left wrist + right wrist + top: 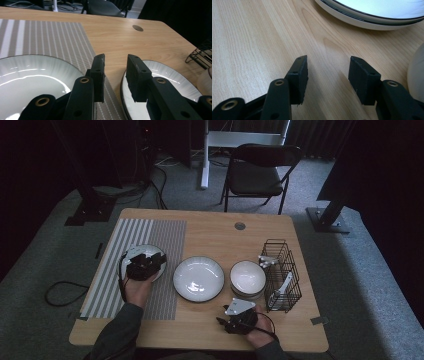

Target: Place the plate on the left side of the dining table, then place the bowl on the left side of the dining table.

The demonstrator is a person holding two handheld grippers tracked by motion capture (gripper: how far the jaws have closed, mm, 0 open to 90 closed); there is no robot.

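While my left gripper [145, 265] hovers, jaws apart, over the left plate [131, 254], my right gripper [240, 319], jaws apart, sits near the bowls [247, 279].

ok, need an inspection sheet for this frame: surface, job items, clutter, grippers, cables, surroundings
Surface: wooden table with a grommet hole; striped placemat covers its left part.
Job's things: plate on the mat under the left gripper; second plate on bare wood at centre; stacked bowls to its right; black wire rack holding white utensils, kind unclear.
Clutter: nothing seen.
Grippers: left gripper open, over the mat plate, holding nothing; right gripper open, above bare wood near the front edge, holding nothing.
Cables: black cable looping on the carpet at left; more cables on the floor beyond the table.
Surroundings: folding chair behind the table, grey carpet, dark curtains.
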